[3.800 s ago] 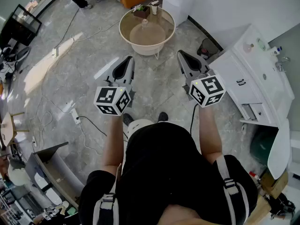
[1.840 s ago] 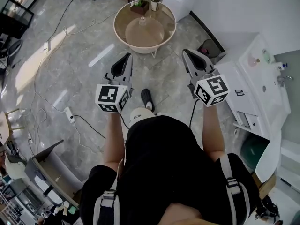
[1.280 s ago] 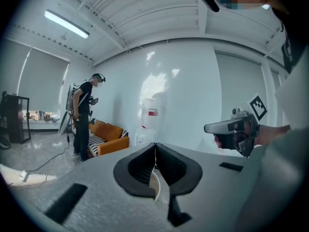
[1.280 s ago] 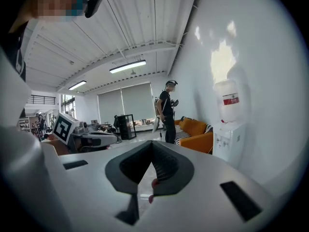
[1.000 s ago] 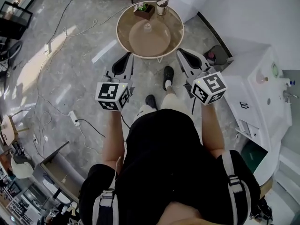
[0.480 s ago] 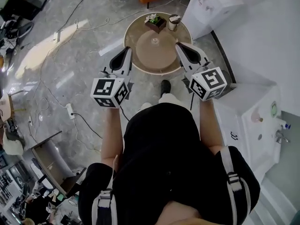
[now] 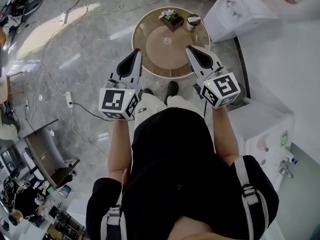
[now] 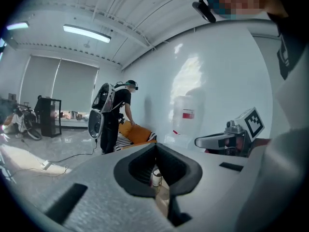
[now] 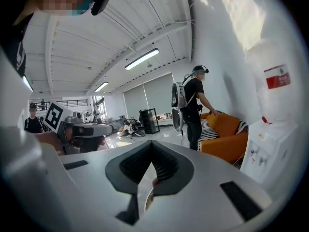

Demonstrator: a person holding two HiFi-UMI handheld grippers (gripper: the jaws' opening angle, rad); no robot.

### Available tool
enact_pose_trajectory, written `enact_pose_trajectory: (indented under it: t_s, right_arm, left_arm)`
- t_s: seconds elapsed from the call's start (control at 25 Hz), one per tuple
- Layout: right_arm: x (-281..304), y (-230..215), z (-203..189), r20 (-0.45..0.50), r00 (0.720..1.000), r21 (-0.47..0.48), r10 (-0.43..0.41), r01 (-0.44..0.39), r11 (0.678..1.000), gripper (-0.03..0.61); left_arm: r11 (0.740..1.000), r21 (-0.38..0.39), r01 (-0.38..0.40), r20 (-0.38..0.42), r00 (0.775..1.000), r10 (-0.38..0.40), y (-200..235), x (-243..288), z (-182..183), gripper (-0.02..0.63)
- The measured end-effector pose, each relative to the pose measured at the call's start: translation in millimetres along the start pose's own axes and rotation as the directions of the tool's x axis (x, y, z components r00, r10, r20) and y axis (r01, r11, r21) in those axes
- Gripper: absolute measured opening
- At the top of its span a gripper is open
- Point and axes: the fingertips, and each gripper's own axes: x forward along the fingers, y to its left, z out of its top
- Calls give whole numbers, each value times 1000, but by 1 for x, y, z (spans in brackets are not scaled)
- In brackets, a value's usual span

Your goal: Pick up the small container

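Grey marble floor (image 7: 75, 59) runs under everything, with loose cables trailing over its left side. Left of middle, the person's left forearm reaches straight ahead. The left gripper (image 7: 136, 54) points forward and slightly down, its tip at the near left rim of the round table (image 7: 150, 34). Its jaws are closed tip to tip and grip nothing. In the left gripper view, a small pale pot (image 8: 155, 178) shows beyond them through the gap behind the tips, and I can't tell which of the table's things it is.

On the table I count three things. A tiny clear thing (image 7: 165, 42) sits at the centre, and a planter (image 7: 171, 19) stands at the far edge. The small container (image 7: 192, 21), a pale cup with a dark lid, stands just right of the planter. It is well apart from both grippers.

The right forearm lies about parallel to the left one. The right gripper (image 7: 190, 49) has the same slight downward tilt, with its tip over the table's near right rim. Its jaws are pressed together too, with nothing between them.

That makes two grippers, each carrying one marker cube, left (image 7: 118, 103) and right (image 7: 221, 89), and two feet showing between them. Further right stand one white water dispenser (image 7: 235, 9) and one white sink unit (image 7: 265, 134). In the gripper views, one person with a backpack (image 9: 193, 105) bends over an orange sofa (image 9: 224, 139).
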Motion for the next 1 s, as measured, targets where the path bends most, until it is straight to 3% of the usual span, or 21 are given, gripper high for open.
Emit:
enact_pose_trajectory:
  t_s: [0.32, 0.6, 1.0]
  right_arm:
    - [31, -24, -56, -50, 999, 63, 9, -6, 998, 5]
    - [56, -37, -100, -90, 996, 47, -9, 13, 999, 5]
    - [100, -68, -188, -168, 980, 64, -102, 114, 991, 5]
  left_arm:
    - [999, -35, 23, -81, 996, -26, 4, 30, -38, 18]
    - [997, -42, 64, -130, 989, -69, 16, 67, -83, 18]
    - [991, -75, 111, -133, 984, -120, 38, 105, -157, 20]
